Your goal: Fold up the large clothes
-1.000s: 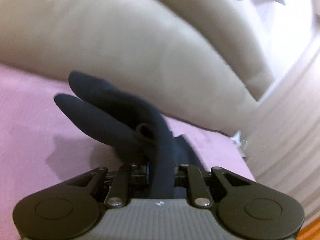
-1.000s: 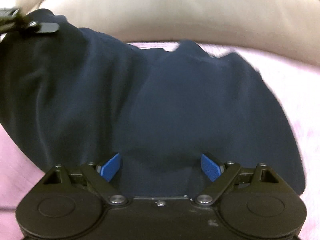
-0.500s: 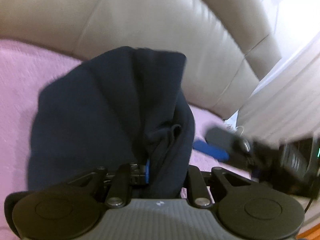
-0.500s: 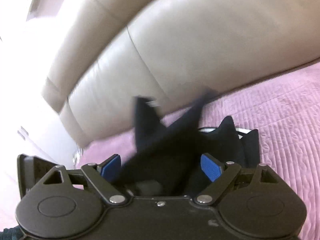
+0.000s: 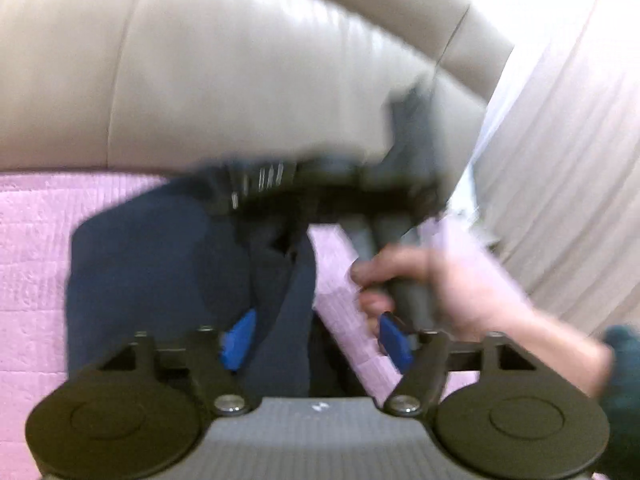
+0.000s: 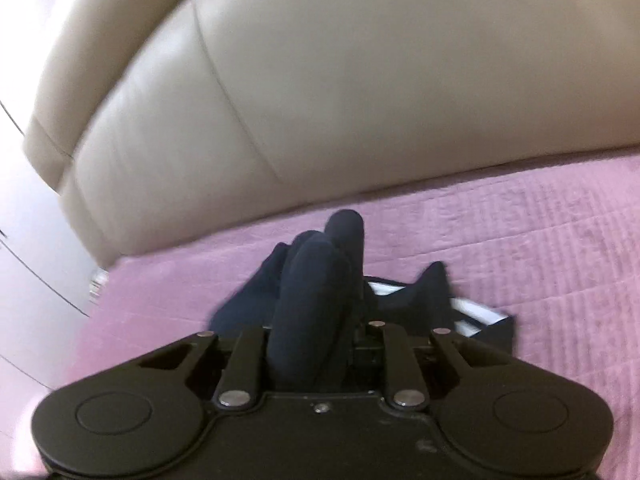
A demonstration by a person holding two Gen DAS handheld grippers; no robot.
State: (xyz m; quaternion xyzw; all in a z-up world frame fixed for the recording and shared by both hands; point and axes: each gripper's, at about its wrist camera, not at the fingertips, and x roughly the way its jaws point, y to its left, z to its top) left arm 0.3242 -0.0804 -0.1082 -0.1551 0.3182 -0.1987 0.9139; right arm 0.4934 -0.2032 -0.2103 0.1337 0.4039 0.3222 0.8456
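Left tongs (image 5: 316, 338) have spread; right tongs (image 6: 320, 344) now pinch the navy garment (image 6: 316, 304); seemingly unlabelled.

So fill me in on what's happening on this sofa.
A person is folding a dark navy garment on a pink quilted cover over a beige leather sofa. The right hand-held gripper is shut on a bunch of the fabric. The left hand-held gripper is open, with cloth lying between its blue pads.

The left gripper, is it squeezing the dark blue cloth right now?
No, the left gripper has its blue pads wide apart, with the cloth lying loose between them.
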